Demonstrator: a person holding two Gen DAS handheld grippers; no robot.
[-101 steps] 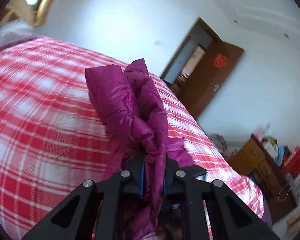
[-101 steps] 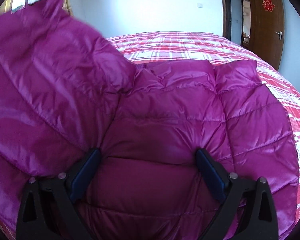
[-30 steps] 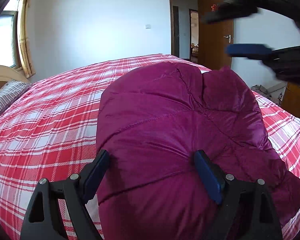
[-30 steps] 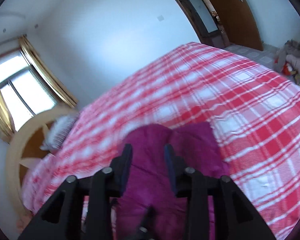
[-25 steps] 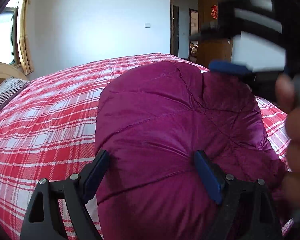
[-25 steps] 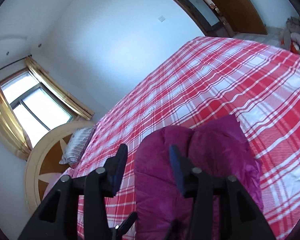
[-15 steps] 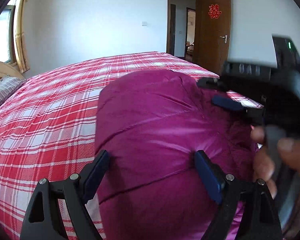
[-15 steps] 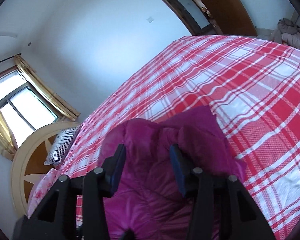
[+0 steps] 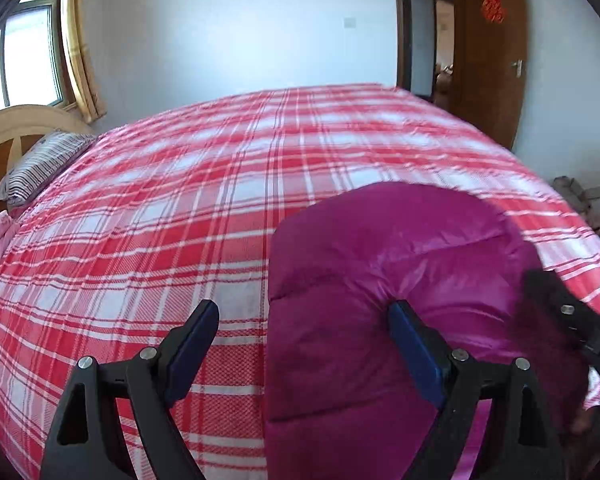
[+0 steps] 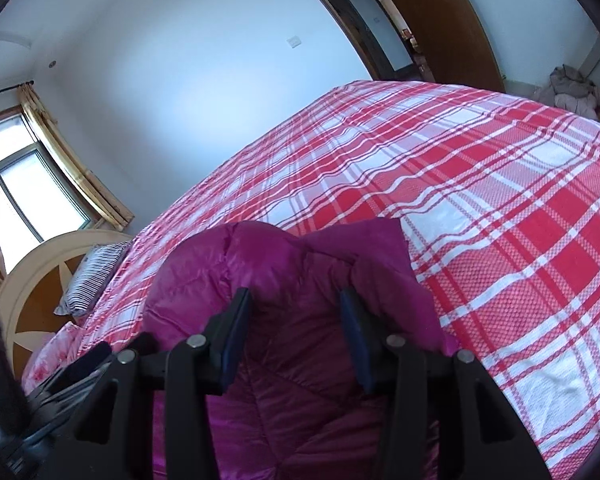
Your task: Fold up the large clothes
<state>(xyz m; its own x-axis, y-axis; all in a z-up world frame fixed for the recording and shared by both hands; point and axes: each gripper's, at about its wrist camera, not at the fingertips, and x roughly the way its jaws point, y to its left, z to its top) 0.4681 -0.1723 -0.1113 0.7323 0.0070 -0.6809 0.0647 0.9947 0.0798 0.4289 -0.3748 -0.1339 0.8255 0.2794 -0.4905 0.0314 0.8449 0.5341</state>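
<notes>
I am looking along both pairs of tongs at a magenta quilted jacket [image 9: 384, 280], folded into a thick bundle and lying on a bed near its front edge.

My left gripper [image 9: 304, 344] has its jaws wide apart and holds nothing. Its right-hand pad touches or nearly touches the bundle's top, while its left-hand pad hangs over bare bedding, so the jacket's left edge falls between the two.

My right gripper [image 10: 296, 336] has its jaws about half open, with a puffy ridge of jacket [image 10: 284, 280] rising between them. The pads sit close to the fabric on each side, but I do not see them pinching it.

I judge the fold to be nearly finished, with the step in hand being to settle and flatten the bundle. To do it well, I would press down evenly on the springy padding and let trapped air escape. I would also keep the stacked edges aligned, since the slick shell could slide and let the layers spring open.

The bed wears a red and white plaid cover [image 9: 220, 184]. A striped pillow [image 9: 40, 168] lies at a curved wooden headboard [image 9: 4, 128], beside a window with gold curtains [image 9: 78, 40]. A brown door [image 9: 488, 48] stands open in the far wall.
</notes>
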